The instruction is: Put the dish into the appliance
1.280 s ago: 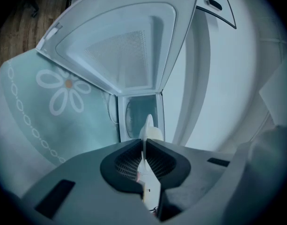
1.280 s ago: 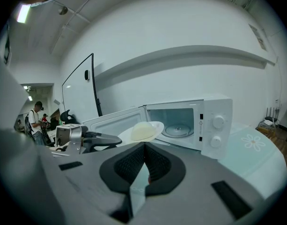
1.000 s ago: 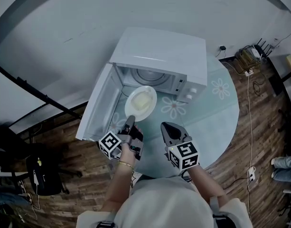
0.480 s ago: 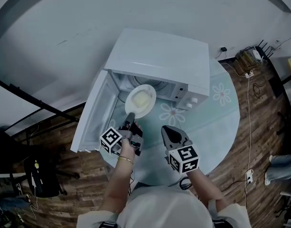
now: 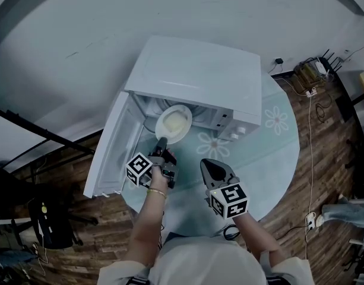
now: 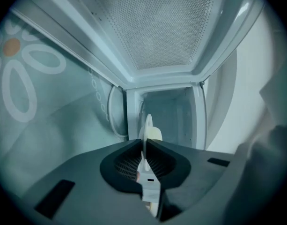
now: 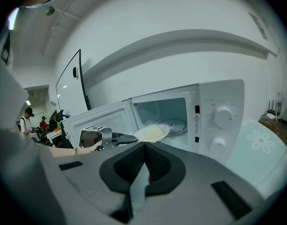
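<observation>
A white microwave point(image 5: 199, 76) stands on the round table with its door point(image 5: 110, 150) swung open to the left. My left gripper point(image 5: 161, 148) is shut on the near rim of a white dish point(image 5: 174, 122) with pale food on it, and holds the dish at the mouth of the oven cavity. In the left gripper view the dish point(image 6: 146, 126) shows edge-on between the closed jaws of my left gripper point(image 6: 143, 143), with the cavity point(image 6: 169, 114) straight ahead. My right gripper point(image 5: 216, 171) hovers over the table to the right, shut and empty; in its own view, past my right gripper point(image 7: 144, 146), the dish point(image 7: 152, 132) is at the cavity opening.
The microwave's control panel with two knobs point(image 7: 223, 117) is right of the cavity. The glass turntable point(image 7: 176, 124) lies inside. The table point(image 5: 271, 141) has a pale cloth with flower prints. Cables and a power strip point(image 5: 309, 70) lie on the wooden floor at the right.
My left gripper has carried the dish forward, from in front of the open oven to its mouth. My right gripper has hardly moved.
</observation>
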